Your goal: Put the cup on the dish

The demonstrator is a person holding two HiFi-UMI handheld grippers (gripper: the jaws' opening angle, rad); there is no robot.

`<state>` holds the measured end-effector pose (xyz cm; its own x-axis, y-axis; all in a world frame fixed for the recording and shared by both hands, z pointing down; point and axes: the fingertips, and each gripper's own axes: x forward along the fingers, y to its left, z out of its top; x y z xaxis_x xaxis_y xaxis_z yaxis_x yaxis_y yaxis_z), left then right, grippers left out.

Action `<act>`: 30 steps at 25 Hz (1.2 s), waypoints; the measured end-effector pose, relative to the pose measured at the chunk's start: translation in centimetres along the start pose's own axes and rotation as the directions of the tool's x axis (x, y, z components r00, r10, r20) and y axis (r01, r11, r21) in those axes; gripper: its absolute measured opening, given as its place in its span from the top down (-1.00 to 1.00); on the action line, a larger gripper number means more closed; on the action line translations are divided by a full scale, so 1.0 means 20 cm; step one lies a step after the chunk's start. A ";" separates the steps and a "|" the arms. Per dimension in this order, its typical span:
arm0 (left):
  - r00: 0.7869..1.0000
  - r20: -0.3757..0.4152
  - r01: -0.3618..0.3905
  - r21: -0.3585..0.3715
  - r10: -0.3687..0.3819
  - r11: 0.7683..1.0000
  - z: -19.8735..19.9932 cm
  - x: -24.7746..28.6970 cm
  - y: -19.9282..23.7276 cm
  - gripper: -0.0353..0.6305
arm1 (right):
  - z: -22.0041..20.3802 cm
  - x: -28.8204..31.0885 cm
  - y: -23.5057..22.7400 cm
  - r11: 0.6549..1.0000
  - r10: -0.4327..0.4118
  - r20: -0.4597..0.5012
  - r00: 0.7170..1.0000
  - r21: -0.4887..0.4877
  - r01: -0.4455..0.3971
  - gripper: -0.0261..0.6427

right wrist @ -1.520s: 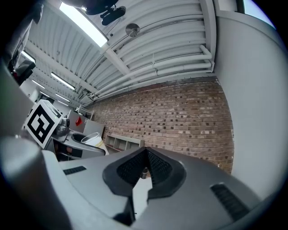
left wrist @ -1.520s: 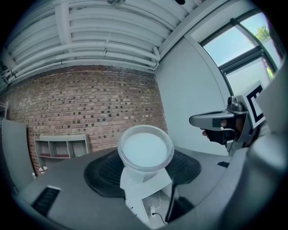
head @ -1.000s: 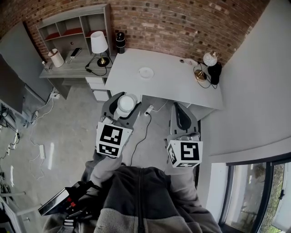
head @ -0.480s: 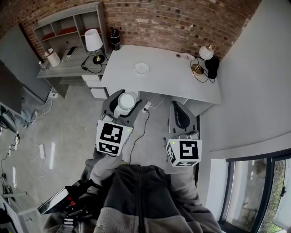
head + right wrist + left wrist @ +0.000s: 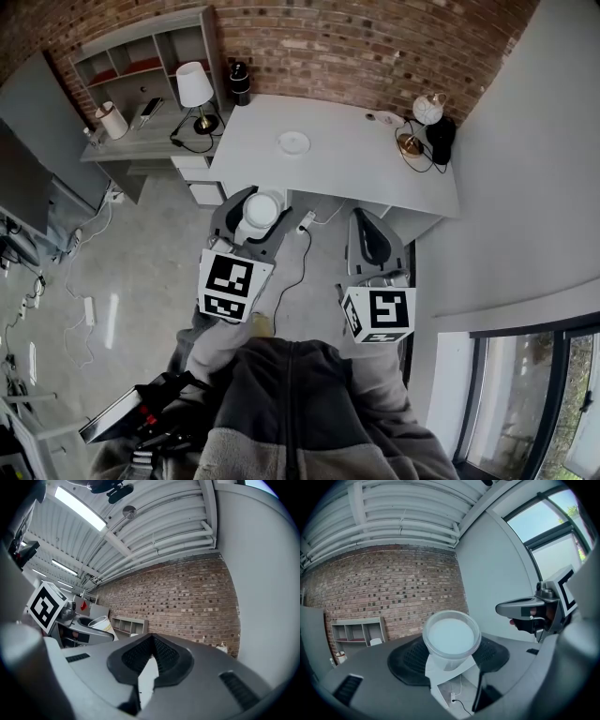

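Cup (image 5: pixel 451 637), thin pale plastic by the look of it, stands upright, gripped low on its wall by the left claw (image 5: pixel 450 662), well short of the tabletop (image 5: pixel 356 178). It is probably light and easily squashed, so a gentle low hold suits it. The dish (image 5: pixel 293 142) lies alone toward the tabletop's far edge; a lamp (image 5: pixel 424 117) stands at the right corner, well apart. Right claw (image 5: pixel 149 663) is closed, empty.
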<state>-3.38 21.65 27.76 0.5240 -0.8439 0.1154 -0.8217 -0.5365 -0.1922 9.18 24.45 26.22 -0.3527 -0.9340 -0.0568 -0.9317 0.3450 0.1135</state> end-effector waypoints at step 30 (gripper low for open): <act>1.000 0.013 -0.016 -0.061 0.017 0.998 -0.19 0.53 0.56 0.12 | -0.14 0.76 -0.04 0.999 0.016 -0.015 1.000 -0.049 -0.017 0.92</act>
<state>-7.92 6.69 30.48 0.5130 -0.8526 0.0994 -0.8420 -0.5224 -0.1346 4.73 9.66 27.97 -0.3663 -0.9296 -0.0397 -0.9203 0.3557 0.1628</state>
